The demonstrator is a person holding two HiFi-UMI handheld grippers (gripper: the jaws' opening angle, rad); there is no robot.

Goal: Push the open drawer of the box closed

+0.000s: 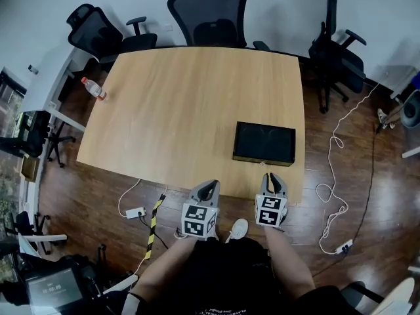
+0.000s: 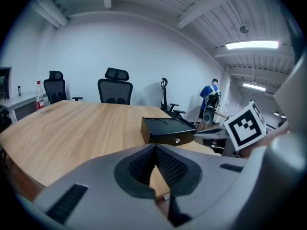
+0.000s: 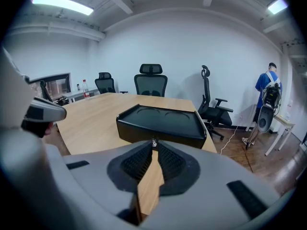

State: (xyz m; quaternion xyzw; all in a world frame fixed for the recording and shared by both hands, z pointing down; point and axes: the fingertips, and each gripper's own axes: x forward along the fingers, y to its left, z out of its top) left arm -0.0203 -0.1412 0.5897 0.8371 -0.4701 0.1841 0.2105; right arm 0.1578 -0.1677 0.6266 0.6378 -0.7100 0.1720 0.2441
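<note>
- Box (image 1: 264,143): black and flat, on the table (image 1: 164,110), lower right of centre in the head view, near the front edge
- Its drawer knob (image 2: 177,140) faces both grippers
- Left gripper (image 1: 210,188): at the table's front edge, bottom centre, jaws together, empty
- Right gripper (image 1: 273,179): just below the box and clear of it, jaws a slit apart, nothing between them

Meeting room: white walls (image 3: 192,47), dark wood floor (image 1: 341,176), strip lights (image 3: 62,4) on a beamed ceiling. Big wooden table (image 1: 184,110) mid-room, black office chairs (image 1: 210,15) at its far end, white desk (image 1: 49,77) at left. White power strip (image 1: 136,212) on the floor.
</note>
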